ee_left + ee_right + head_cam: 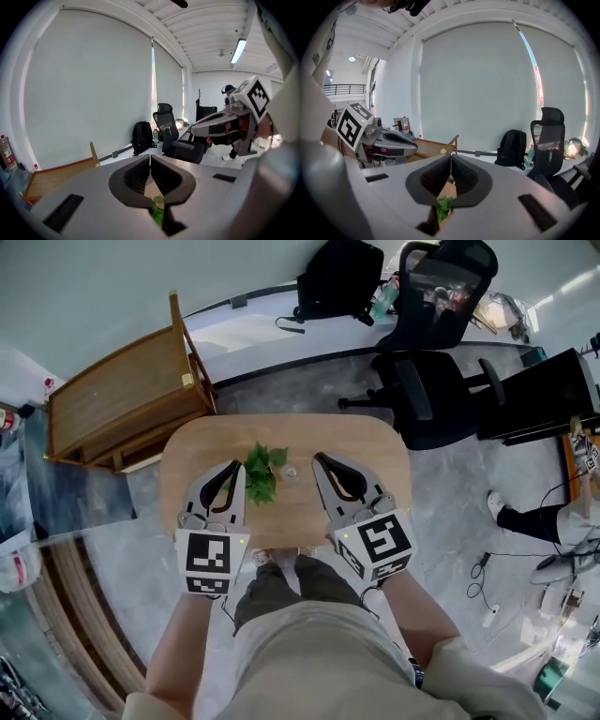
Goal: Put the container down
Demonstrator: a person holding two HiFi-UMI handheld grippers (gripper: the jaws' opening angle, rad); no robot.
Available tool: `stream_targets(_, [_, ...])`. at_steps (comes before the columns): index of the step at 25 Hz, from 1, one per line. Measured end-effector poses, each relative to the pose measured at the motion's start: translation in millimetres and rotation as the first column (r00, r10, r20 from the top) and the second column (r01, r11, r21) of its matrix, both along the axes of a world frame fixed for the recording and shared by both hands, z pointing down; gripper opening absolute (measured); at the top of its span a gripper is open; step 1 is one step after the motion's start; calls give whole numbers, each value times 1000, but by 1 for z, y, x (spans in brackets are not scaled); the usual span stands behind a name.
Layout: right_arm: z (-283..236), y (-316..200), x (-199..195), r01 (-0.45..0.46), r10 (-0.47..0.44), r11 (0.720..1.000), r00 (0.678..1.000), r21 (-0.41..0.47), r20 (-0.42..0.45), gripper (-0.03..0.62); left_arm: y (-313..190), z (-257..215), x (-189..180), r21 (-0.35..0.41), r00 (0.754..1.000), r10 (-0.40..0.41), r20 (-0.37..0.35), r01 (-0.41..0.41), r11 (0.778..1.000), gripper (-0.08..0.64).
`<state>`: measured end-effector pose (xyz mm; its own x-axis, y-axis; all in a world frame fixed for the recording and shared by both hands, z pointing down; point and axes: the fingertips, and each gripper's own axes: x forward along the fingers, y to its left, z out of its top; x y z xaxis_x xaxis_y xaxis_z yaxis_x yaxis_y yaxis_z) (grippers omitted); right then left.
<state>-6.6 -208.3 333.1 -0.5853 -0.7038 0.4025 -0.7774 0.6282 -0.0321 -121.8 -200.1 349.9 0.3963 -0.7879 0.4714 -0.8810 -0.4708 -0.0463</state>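
A small clear container (291, 472) stands on the round-cornered wooden table (366, 451), right beside a sprig of green leaves (262, 472). My left gripper (238, 466) hovers over the table just left of the leaves, its jaws shut with nothing between them. My right gripper (319, 458) is just right of the container, apart from it, jaws also shut and empty. In the left gripper view the jaws (150, 158) meet at the tips, with leaves (157, 210) showing below. In the right gripper view the gripper (451, 161) is likewise shut over the leaves (443, 206).
A wooden crate-like stand (122, 404) sits to the table's back left. Black office chairs (427, 395) and a backpack (337, 282) stand behind it. My legs and shoes (281, 563) are at the near edge. Cables (487, 577) and another person's foot (497, 507) lie at right.
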Motion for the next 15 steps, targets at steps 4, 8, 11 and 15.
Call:
stream_targets(4, [-55,12,-3,11,-12,999,999,51,31,-3,7,-46,-5,59,1000,-7,-17,8,998,11])
stream_targets(8, [-106,21,-6,26,-34,993,997,115,71,-5,19,-84,-5,111,1000,10,3,-10,994,11])
stream_targets(11, [-143,31,-8,32,-50,983,994,179,92,-5,33,-111,-6,153,999,28,22,-31,988,11])
stream_targets(15, [-181,49,-10,33,-62,971,991,236,115,-5,52,-140,-7,202,999,39,36,-46,978,11])
